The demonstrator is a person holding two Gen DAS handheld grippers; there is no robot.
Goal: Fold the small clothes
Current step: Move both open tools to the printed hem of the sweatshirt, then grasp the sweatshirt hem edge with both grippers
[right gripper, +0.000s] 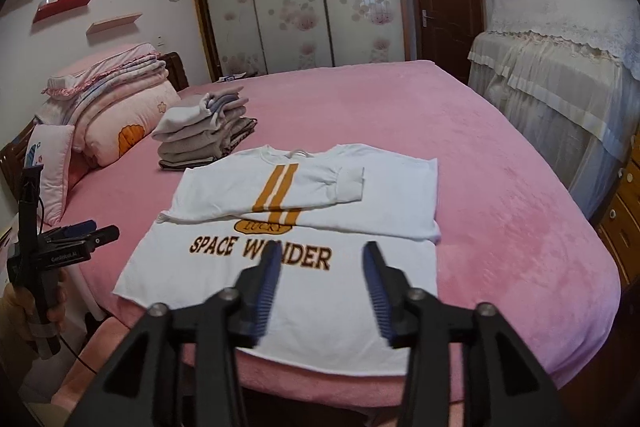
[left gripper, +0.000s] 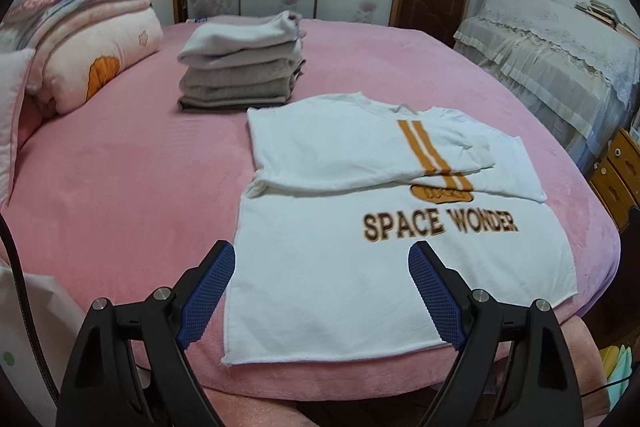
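Observation:
A white sweatshirt (left gripper: 340, 275) printed "SPACE WONDER" lies flat on the pink bed (left gripper: 120, 167), hem toward me, with both sleeves folded across the chest. It also shows in the right wrist view (right gripper: 320, 307). My left gripper (left gripper: 322, 259) is open and empty, held above the hem's left part. My right gripper (right gripper: 320, 259) is open and empty, held above the shirt's lower middle. The left gripper also shows in the right wrist view (right gripper: 80, 231), held in a hand off the bed's left edge.
A stack of folded grey and white clothes (left gripper: 240, 67) sits behind the shirt, also seen in the right wrist view (right gripper: 204, 131). Folded quilts and pillows (left gripper: 88, 39) lie at the left. A lace-covered piece of furniture (left gripper: 560, 59) and a wooden drawer cabinet (left gripper: 616, 171) stand at the right.

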